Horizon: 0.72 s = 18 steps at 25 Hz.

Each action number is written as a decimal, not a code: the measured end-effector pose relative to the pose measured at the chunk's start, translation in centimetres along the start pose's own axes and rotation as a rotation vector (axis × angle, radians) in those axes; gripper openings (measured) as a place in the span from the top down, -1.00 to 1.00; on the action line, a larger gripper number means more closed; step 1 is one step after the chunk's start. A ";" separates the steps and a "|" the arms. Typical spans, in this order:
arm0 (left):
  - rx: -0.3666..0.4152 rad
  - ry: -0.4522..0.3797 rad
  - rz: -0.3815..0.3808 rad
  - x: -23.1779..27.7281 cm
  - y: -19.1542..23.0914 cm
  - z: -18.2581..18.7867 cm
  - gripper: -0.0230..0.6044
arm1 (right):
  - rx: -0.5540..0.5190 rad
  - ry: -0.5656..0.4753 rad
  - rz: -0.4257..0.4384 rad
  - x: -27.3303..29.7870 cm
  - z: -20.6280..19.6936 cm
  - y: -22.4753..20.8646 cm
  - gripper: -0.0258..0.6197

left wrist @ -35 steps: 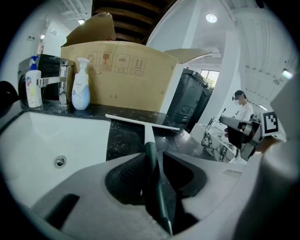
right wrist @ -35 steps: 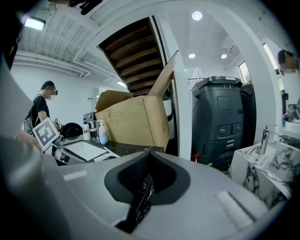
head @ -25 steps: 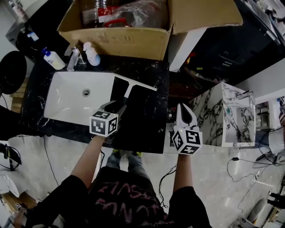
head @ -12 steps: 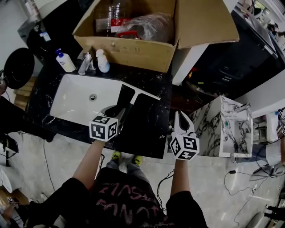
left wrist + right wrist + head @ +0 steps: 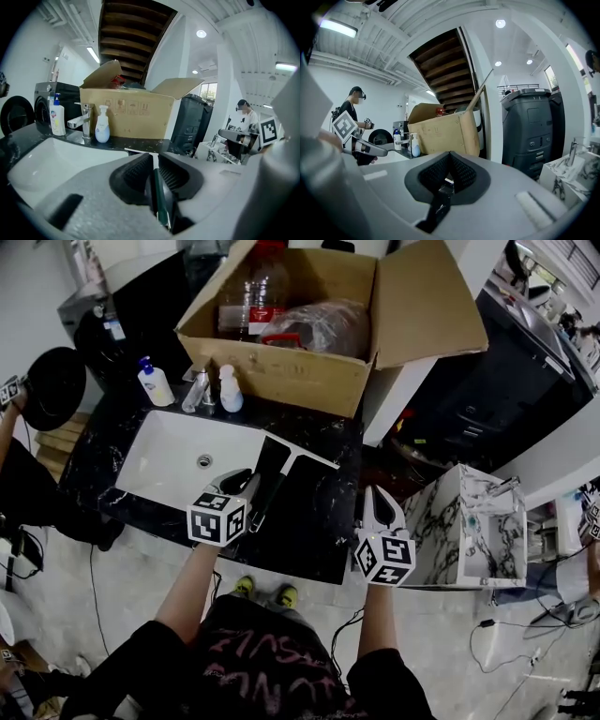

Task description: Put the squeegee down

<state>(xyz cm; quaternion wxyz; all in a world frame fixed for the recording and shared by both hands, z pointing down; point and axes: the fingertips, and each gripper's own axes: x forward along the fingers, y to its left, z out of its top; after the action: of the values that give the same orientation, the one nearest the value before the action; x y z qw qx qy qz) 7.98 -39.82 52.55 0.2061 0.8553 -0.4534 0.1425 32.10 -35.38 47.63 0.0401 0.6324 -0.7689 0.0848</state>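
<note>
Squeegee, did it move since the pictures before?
No, not noticeably. One end of the squeegee's white blade lies at the back corner of the sink, on the picture's right, as in both earlier head views.

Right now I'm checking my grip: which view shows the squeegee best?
The head view: the whole squeegee shows, blade to handle. The left gripper view shows mainly its thin handle between the left gripper's jaws, which have just been closing. The right gripper view shows nothing clear of it.
</note>
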 end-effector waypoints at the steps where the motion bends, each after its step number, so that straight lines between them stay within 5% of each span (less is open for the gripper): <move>1: 0.001 -0.010 0.006 -0.3 0.1 0.3 0.75 | -0.003 -0.004 0.003 -0.1 0.2 0.1 0.91; 18: 0.053 -0.212 0.043 -3.9 -0.3 7.2 0.93 | -0.058 -0.078 0.008 -1.7 3.4 -0.8 0.91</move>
<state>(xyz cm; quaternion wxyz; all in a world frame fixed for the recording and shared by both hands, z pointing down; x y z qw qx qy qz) 6.49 -40.36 44.57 0.1310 0.8608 -0.4871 0.0677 33.33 -34.53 44.03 0.0278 0.6309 -0.7744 0.0379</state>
